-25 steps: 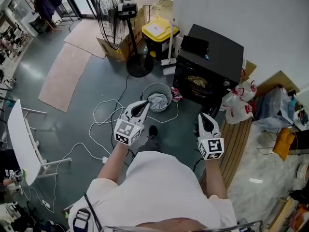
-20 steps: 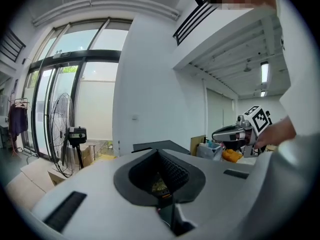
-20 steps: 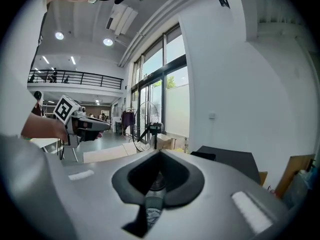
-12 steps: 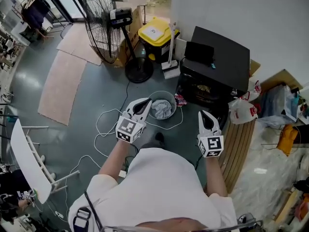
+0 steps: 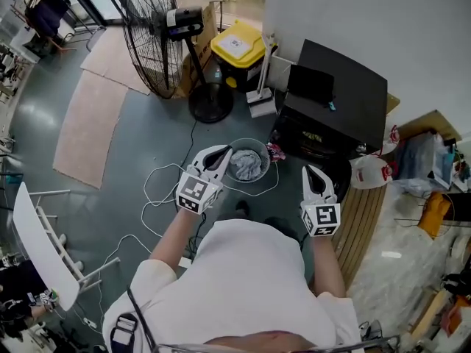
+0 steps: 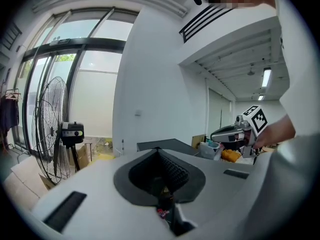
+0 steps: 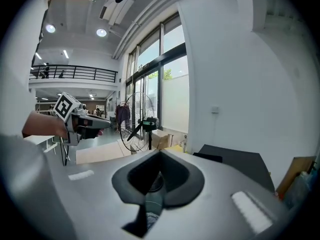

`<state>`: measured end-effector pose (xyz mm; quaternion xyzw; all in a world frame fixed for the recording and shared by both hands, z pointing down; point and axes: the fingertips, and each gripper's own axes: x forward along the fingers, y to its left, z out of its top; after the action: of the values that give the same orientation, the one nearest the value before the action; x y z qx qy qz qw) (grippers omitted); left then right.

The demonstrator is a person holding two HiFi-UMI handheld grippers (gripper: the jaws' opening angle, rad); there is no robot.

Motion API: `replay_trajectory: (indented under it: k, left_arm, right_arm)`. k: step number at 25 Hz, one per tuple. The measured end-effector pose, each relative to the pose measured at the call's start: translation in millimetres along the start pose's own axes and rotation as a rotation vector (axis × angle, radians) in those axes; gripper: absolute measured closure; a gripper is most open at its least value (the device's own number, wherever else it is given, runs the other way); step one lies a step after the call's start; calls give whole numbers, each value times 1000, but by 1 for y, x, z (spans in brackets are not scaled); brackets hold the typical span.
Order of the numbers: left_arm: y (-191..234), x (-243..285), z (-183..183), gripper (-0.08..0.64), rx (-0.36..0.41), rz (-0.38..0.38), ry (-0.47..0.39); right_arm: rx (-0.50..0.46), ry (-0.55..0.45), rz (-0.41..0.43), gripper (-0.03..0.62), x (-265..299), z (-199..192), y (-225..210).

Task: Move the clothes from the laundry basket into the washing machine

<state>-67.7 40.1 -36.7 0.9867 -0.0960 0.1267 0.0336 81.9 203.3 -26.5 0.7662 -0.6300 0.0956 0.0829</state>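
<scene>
Head view: crumpled grey cloth (image 5: 246,166) in round basket (image 5: 265,155) (left tongs (image 5: 223,153) and right tongs (image 5: 309,170) both together)

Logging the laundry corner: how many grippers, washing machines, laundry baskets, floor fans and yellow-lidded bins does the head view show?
grippers: 2, left gripper and right gripper
washing machine: 1
laundry basket: 1
floor fan: 1
yellow-lidded bin: 1
Total: 6

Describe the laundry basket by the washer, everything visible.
The laundry basket is a small round tub, pale grey, plastic by the look. It stands upright and open-topped on the grey floor, close beside the front of the black washing machine. Crumpled grey-blue clothes lie inside. A white cable loops along the floor round its near side; whether they touch cannot be told.
</scene>
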Motion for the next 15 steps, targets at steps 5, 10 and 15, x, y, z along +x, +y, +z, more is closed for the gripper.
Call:
replay_trajectory:
  k: [5, 10, 15]
  left_arm:
    - [2, 7, -4, 555, -19, 18, 20]
    - [3, 20, -6, 555, -34, 60, 34]
    - [1, 30, -12, 554, -86, 160, 38]
  right_arm:
    - [-8, 25, 37, 581, 14, 2, -7]
    - [-34, 39, 113, 581, 39, 5, -21]
    - [-58, 56, 228, 581, 65, 5, -35]
